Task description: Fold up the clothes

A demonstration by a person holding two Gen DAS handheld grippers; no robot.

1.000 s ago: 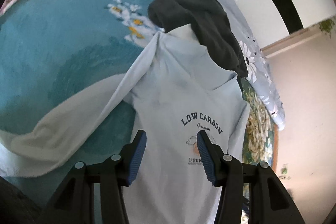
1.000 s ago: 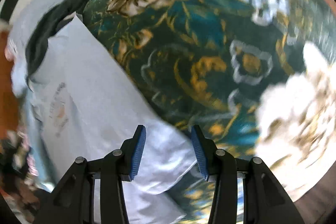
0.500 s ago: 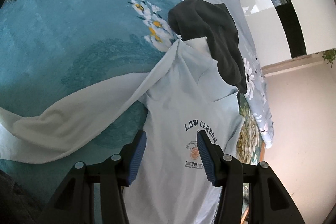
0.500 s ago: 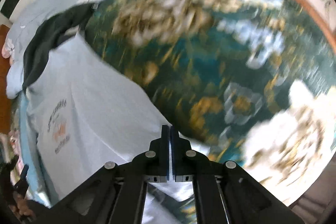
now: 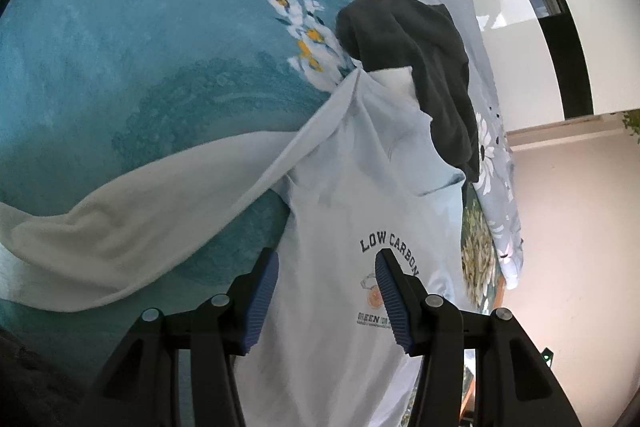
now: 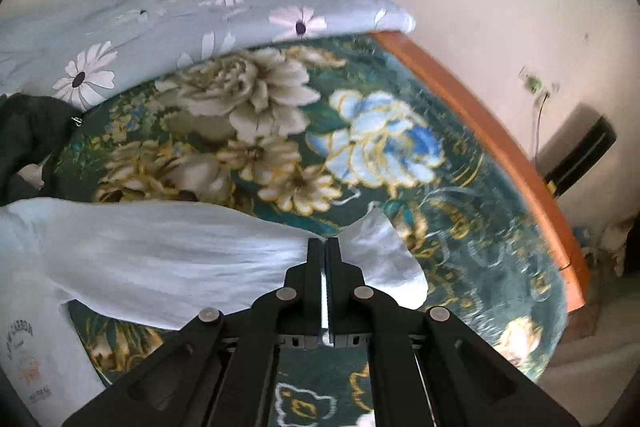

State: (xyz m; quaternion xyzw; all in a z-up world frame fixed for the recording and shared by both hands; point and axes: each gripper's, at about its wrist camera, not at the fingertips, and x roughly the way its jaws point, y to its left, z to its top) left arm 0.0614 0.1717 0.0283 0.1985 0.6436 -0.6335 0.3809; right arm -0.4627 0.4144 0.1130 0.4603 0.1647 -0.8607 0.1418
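Your right gripper [image 6: 325, 243] is clenched on the sleeve [image 6: 192, 259] of the pale blue shirt [image 5: 360, 211]; the cloth is pinched between the pads and drawn taut from the jaws toward nine o'clock in the right wrist view, with a loose flap of the cuff spilling out toward three o'clock. Under that sleeve lies the dark green floral bedspread [image 6: 360, 155]. A daisy-print quilt [image 6: 168, 19] is bunched along the far edge at eleven to twelve o'clock, and the orange bed frame [image 6: 500, 147] runs down the two-to-four o'clock side.

Your left gripper [image 5: 326, 259] stands released, its blue pads [image 5: 262, 291] apart and gripping nothing. It hangs over the shirt's chest, which lies flat with the "LOW CARBON" print [image 5: 390, 247] at about five o'clock in the left wrist view. The shirt's other sleeve [image 5: 132, 219] trails away toward eight o'clock across the teal blanket [image 5: 140, 47]. A dark garment [image 5: 420, 59] lies on the shirt's collar end at one o'clock, touching and partly covering it.
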